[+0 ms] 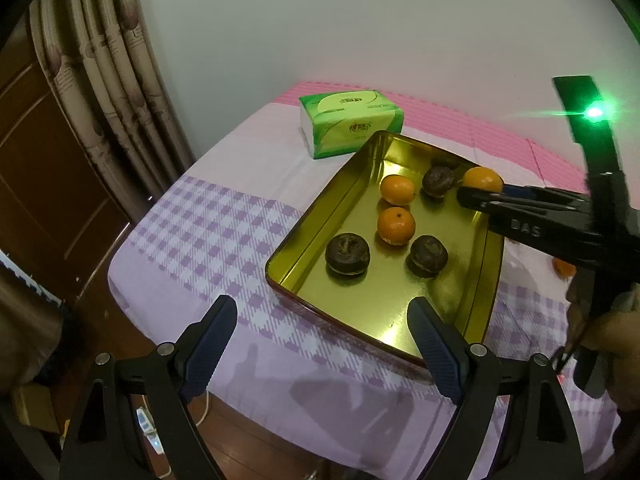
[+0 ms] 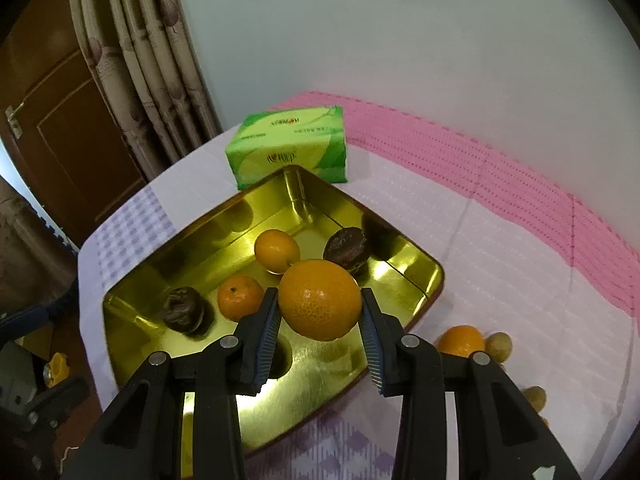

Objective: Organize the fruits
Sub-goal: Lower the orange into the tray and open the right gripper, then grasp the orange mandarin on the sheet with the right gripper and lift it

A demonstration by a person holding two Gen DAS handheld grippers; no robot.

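Note:
A gold metal tray [image 1: 304,236] [image 2: 132,280] sits on the checked tablecloth. It holds two oranges [image 1: 397,189] [image 1: 396,225] and three dark brown fruits [image 1: 347,252] [image 1: 429,255] [image 1: 438,180]. My right gripper [image 2: 320,314] is shut on an orange [image 2: 320,300] and holds it over the tray's right part; it also shows in the left wrist view [image 1: 470,196] with the orange [image 1: 482,178]. My left gripper [image 1: 322,328] is open and empty over the tray's near left corner.
A green tissue pack [image 1: 352,120] [image 2: 288,144] lies behind the tray. Another orange [image 2: 460,340] and small yellowish fruits [image 2: 498,346] lie on the cloth right of the tray. A curtain and a brown door stand at the left. The table's edge is near the left gripper.

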